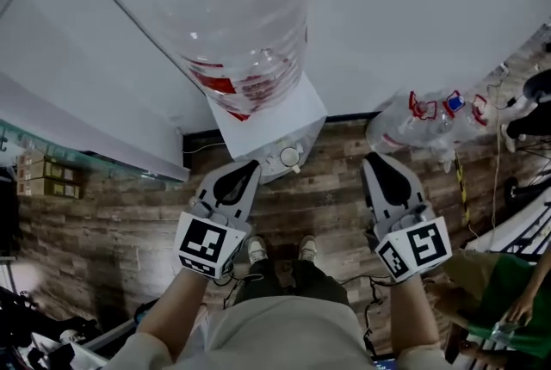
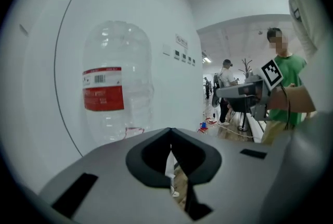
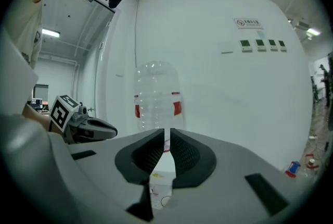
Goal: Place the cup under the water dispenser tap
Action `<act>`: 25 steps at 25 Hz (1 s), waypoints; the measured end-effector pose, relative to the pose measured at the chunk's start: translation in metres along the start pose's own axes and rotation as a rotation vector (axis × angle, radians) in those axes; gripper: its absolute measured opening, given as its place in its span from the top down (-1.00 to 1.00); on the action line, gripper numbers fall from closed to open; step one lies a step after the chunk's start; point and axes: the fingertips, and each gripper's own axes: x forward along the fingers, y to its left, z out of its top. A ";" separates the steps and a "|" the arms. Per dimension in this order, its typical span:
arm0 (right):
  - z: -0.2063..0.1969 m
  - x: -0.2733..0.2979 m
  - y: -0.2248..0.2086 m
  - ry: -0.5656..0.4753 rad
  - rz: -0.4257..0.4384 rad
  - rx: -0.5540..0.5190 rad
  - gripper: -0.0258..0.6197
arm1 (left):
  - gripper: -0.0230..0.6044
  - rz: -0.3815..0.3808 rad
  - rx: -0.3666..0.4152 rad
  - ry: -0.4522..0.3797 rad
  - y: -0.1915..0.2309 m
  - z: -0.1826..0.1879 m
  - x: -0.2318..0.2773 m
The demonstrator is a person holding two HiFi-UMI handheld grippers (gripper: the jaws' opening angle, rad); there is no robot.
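**Cup at the dispenser, both grippers empty**

The small white cup [image 1: 290, 157] stands at the front of the water dispenser [image 1: 301, 112], below the big clear bottle [image 1: 232, 7]; the tap itself is hidden. The left gripper [image 1: 250, 164] has its jaws closed together on nothing. The right gripper [image 1: 372, 158] has its jaws a narrow slit apart, also empty. The placing looks done; what remains is to check that the cup sits squarely under the tap. The bottle's red label [image 2: 103, 89] carries a barcode, but its print and the wall sign [image 3: 248, 23] are too small to read
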 end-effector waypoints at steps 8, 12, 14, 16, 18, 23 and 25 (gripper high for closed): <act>0.040 -0.041 0.042 -0.027 0.030 -0.064 0.86 | 0.91 0.000 0.033 -0.105 -0.014 0.055 -0.044; 0.046 -0.048 0.058 -0.023 0.054 -0.068 0.89 | 0.91 0.006 0.047 -0.111 -0.018 0.059 -0.060; 0.048 -0.049 0.065 -0.033 0.062 -0.065 0.90 | 0.91 0.014 0.051 -0.111 -0.018 0.058 -0.067; 0.050 -0.051 0.071 -0.044 0.075 -0.063 0.90 | 0.91 0.020 0.051 -0.108 -0.018 0.057 -0.073; 0.051 -0.049 0.076 -0.041 0.088 -0.071 0.90 | 0.91 0.022 0.047 -0.106 -0.018 0.056 -0.077; 0.056 -0.041 0.084 -0.039 0.100 -0.103 0.90 | 0.91 0.024 0.047 -0.105 -0.014 0.057 -0.081; 0.057 -0.038 0.085 -0.037 0.106 -0.107 0.90 | 0.91 0.024 0.049 -0.107 -0.013 0.058 -0.081</act>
